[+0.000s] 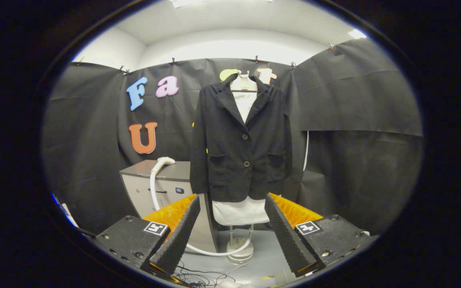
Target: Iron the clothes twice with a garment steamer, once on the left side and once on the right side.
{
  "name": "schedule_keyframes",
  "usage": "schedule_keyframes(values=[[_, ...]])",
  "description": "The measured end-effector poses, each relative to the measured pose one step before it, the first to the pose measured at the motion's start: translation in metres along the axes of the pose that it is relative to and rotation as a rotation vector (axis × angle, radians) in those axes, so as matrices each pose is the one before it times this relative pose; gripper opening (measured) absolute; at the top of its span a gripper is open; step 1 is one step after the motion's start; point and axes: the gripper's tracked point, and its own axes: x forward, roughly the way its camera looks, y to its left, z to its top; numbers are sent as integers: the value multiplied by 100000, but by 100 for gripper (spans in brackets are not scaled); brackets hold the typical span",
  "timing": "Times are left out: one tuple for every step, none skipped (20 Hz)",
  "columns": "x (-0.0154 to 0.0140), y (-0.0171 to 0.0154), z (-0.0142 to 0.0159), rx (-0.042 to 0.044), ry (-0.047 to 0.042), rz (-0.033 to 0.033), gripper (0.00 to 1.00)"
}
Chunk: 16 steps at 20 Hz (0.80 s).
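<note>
A black blazer [241, 144] hangs buttoned on a white mannequin torso [240, 212] with a metal stand [239, 250], straight ahead beyond my fingers. A white garment steamer head [165, 161] rests on top of a grey cabinet [162, 184] to the left of the blazer; its white hose [153, 192] runs down the cabinet front and curls along the floor to the stand. My gripper [232, 204] is open, its fingers wide apart with nothing between them, well short of both steamer and blazer.
Black cloth walls close the booth behind and on both sides. Loose cables [198, 276] lie on the grey floor just below my fingers. A white cord [306, 152] hangs by the blazer's right sleeve.
</note>
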Motion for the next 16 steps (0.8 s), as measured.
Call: schedule_keyframes(values=[[85, -11, -3, -77, 592, 29, 100], [6, -60, 6, -207, 503, -187, 100], [103, -26, -24, -356, 368, -170, 100], [24, 11, -117, -512, 637, -81, 100], [24, 11, 74, -431, 37, -145, 100], [139, -13, -38, -426, -150, -229, 100], [80, 59, 46, -346, -47, -242, 100], [-98, 104, 40, 65, 495, -437, 100], [273, 282, 146, 388, 55, 437, 100], [140, 164, 232, 363, 257, 368, 100], [413, 137, 396, 139, 190, 93, 100], [1077, 285, 375, -30, 153, 295, 100], [1192, 951, 804, -13, 322, 727, 100], [1581, 1401, 826, -72, -101, 1515, 100], [1191, 1006, 755, 261, -404, 1474, 100], [1341, 1043, 537, -557, -225, 1935, 100]])
